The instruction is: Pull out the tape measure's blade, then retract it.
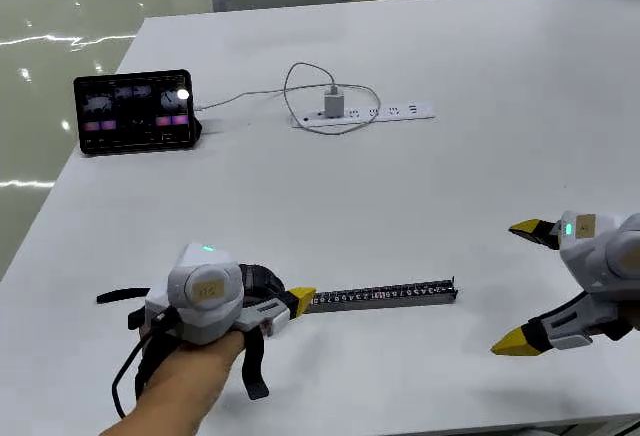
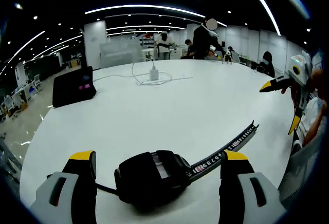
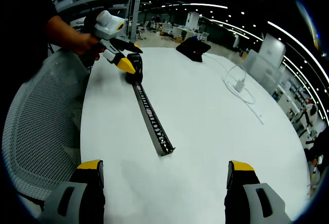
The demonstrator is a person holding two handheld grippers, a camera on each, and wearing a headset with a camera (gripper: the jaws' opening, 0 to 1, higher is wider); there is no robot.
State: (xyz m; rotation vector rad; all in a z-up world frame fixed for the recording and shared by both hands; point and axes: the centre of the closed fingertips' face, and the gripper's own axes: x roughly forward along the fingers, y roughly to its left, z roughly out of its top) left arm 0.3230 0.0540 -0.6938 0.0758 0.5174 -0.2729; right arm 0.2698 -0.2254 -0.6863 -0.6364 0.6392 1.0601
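Observation:
The black tape measure case [image 1: 255,281] lies on the white table [image 1: 400,196] at the near left. Its blade [image 1: 385,294] is pulled out to the right and lies flat. My left gripper [image 1: 285,294] is open, one jaw on each side of the case [image 2: 154,175], with small gaps showing. The blade [image 2: 231,144] runs off to the right between those jaws. My right gripper [image 1: 508,288] hovers open at the right, a short way beyond the blade's end hook and apart from it. In the right gripper view the blade [image 3: 151,118] leads back to the case [image 3: 134,62] and the left gripper [image 3: 126,54].
A black tablet [image 1: 135,111] stands at the far left of the table. A white power strip [image 1: 365,114] with a charger and looped cable lies at the back middle. A mesh chair [image 3: 41,121] sits by the near table edge. People stand far behind [image 2: 205,36].

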